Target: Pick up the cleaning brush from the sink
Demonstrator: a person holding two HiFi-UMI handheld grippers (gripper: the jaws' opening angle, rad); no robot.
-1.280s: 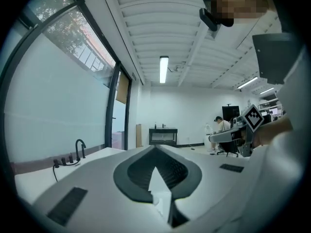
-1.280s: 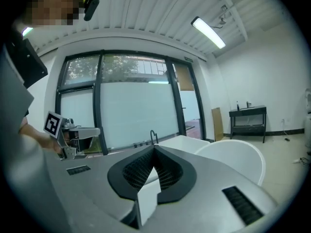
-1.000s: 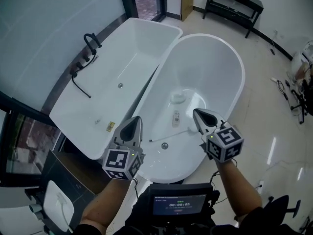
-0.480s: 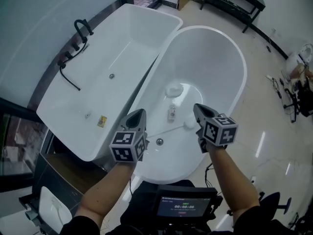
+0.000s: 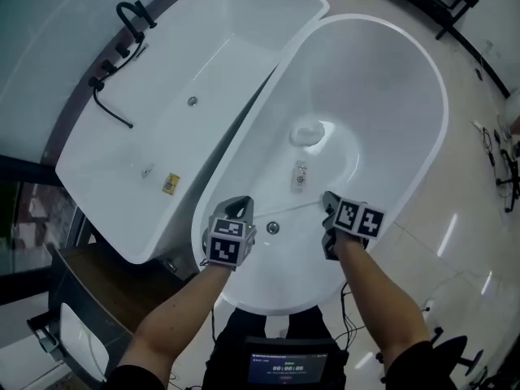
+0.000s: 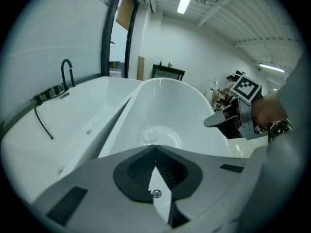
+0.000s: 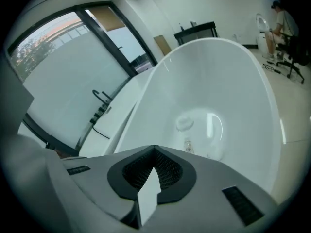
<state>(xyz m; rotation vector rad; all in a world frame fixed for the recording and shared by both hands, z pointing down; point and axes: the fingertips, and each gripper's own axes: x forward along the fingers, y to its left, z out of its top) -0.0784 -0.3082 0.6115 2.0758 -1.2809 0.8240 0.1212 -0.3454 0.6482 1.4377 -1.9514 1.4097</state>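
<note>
the left tool (image 5: 240,205) and the right tool (image 5: 328,198) both have their jaws together on nothing, hanging over the near end of the oval tub (image 5: 390,71). the cleaning brush (image 5: 292,209) lies on the tub floor between them, its thin handle running from just ahead of the left tool to the right tool's tip, which hides its far end. a small bottle (image 5: 301,175) lies ahead of both.

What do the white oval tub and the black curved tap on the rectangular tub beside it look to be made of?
White oval tub: glossy moulded acrylic or enamelled material, going by the soft light reflections on its smooth, seamless wall; the look does not say which. Black curved tap: probably matt-coated metal, a thin dark tube bent into an arch with no visible shine.
</note>
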